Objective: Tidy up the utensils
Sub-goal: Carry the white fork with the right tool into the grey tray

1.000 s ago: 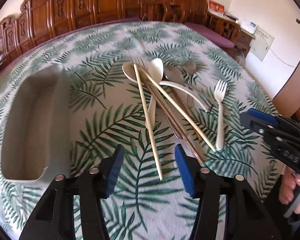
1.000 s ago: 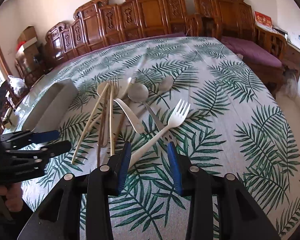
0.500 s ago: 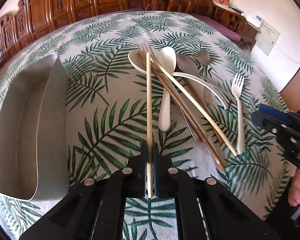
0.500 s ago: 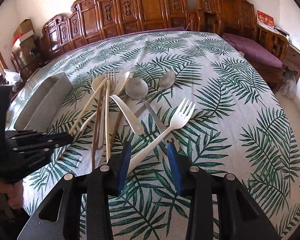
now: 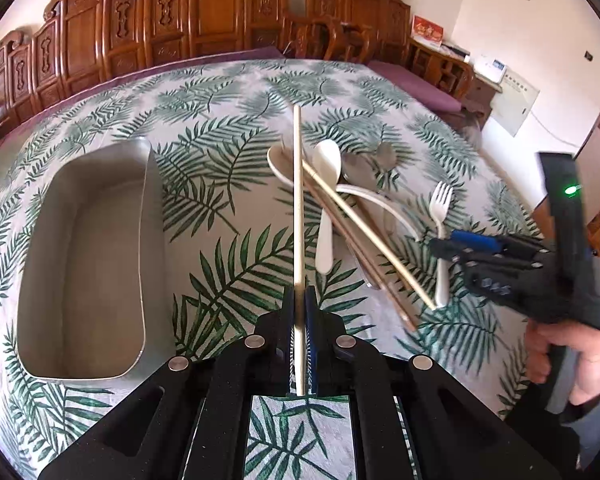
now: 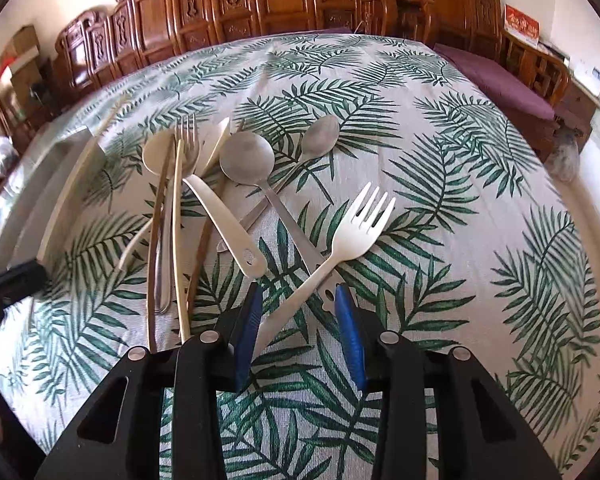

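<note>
Holding one pale chopstick (image 5: 298,200) in the left gripper (image 5: 299,336), blue pads pressed together on its near end, long axis running straight fwd along the fingers, tip up over the heap. Metal tray (image 5: 142,264) lying to the left of the gripper, just beside, its long side approx. parallel to the stick; so the coming move probably a short swing left and a drop lengthwise, no big turn needed. Left side clearly nearer to the tray.

Right gripper (image 6: 300,328) spread wide, gripping nothing, standing astride the handle of the white fork (image 6: 340,240), tines pointing away to upper right, handle crossing over a metal spoon (image 6: 252,164). Rest of the utensils piled w/ mixed directions on the leaf-print cloth (image 6: 460,200).

Writing: red card (image 5: 428,33) and a wall panel far back, too small to read. No brands seen.
</note>
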A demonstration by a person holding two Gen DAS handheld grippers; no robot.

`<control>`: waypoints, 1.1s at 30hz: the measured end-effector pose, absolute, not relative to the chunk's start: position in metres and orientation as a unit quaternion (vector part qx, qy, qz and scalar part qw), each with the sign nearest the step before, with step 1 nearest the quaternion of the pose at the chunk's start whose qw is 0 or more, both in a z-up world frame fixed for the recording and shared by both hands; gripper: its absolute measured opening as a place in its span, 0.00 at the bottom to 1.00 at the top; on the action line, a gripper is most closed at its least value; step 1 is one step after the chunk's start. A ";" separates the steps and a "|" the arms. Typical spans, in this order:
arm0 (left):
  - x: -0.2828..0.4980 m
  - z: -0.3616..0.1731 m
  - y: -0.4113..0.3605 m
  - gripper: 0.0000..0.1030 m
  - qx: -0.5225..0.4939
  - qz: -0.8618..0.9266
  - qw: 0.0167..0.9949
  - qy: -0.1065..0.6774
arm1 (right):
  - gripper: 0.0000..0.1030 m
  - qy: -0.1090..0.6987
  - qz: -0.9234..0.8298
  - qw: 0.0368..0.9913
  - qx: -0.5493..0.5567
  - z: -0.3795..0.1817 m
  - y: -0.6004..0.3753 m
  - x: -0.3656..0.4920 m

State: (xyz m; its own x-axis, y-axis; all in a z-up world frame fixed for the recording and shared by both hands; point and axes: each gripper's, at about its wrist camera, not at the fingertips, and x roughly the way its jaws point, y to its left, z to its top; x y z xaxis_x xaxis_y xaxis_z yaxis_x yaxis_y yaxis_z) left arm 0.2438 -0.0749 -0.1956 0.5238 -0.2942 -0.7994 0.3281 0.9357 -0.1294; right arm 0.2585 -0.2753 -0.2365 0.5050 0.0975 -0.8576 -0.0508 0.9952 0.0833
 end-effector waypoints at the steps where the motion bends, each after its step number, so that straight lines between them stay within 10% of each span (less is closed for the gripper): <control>1: 0.243 -0.192 -0.075 0.04 0.016 -0.181 0.874 0.450 | 0.39 0.499 0.035 0.866 0.013 -0.237 -0.273 0.259; 9: 0.240 -0.172 -0.070 0.04 0.004 -0.190 0.882 0.431 | 0.38 0.524 0.003 0.852 0.011 -0.238 -0.284 0.248; 15: 0.236 -0.161 -0.063 0.04 0.004 -0.189 0.888 0.419 | 0.10 0.529 -0.001 0.849 0.011 -0.238 -0.288 0.246; 33: 0.225 -0.138 -0.001 0.04 -0.018 -0.150 0.900 0.408 | 0.10 0.463 0.075 0.883 0.009 -0.165 -0.257 0.232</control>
